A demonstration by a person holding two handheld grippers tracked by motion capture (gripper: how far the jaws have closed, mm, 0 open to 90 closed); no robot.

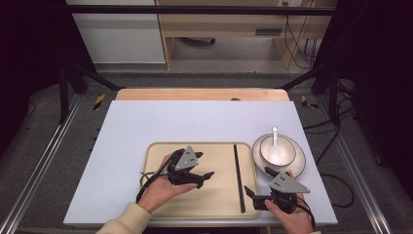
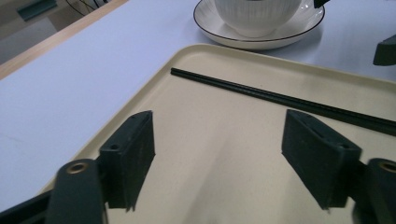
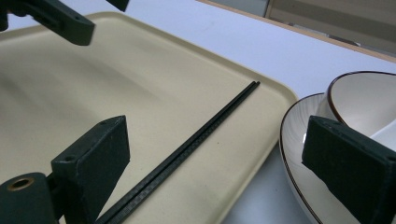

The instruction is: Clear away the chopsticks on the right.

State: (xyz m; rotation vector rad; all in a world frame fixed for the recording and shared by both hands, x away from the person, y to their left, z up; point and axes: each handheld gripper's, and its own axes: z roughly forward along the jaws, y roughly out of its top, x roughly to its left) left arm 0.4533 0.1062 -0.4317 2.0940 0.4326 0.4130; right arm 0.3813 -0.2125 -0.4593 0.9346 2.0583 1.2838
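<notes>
Left gripper [image 1: 207, 176] hovers over the middle of the tray [image 1: 160, 151], jaws apart with nothing between them. Right gripper [image 1: 258, 183], jaws spread and empty, sits at the tray's 4 o'clock corner. Black chopsticks [image 1: 238, 175] lie along the tray's 3 o'clock edge, between both grippers.

A wooden table [image 1: 202, 94] is covered by a pale lavender sheet [image 1: 146, 126]. On the sheet, a beige tray [image 1: 157, 151] is set toward six o'clock, and a saucer [image 1: 298, 168] lies just beside it at three o'clock.
</notes>
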